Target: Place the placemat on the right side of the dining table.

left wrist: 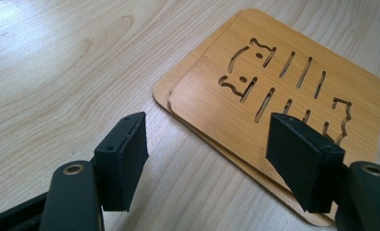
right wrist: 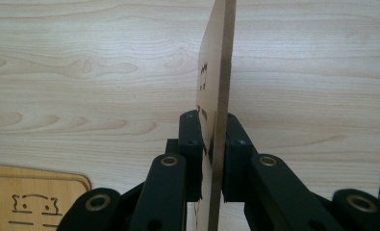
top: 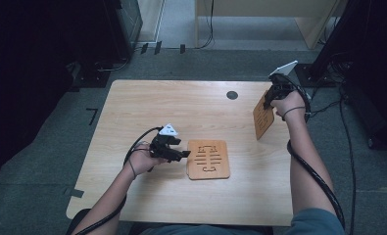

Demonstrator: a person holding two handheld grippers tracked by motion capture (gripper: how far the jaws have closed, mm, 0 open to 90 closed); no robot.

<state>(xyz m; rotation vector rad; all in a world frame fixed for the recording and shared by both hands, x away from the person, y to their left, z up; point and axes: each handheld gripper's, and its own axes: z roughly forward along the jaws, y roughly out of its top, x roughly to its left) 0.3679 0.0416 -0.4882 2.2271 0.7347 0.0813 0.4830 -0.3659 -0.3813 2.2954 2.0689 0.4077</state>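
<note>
Right gripper (right wrist: pixel 211 159): wooden board (right wrist: pixel 216 72) upright, edge-on.

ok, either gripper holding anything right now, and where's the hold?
The right gripper is shut on a wooden coaster, clamped on its upper edge, held on edge above the table. The left gripper is open, holding nothing, by the stacked coasters.

Floor: grey carpet (top: pixel 44 147) is lying around the table, with black tape marks (top: pixel 92 115).
Table: light wood top (top: pixel 181 103) is showing a dark round hole (top: pixel 232 95).
Furniture: a pale wooden unit (top: pixel 279 10) is standing beyond.
Cables: black leads (top: pixel 345 122) are trailing at right.
Light: the corners are sitting in shadow.
</note>
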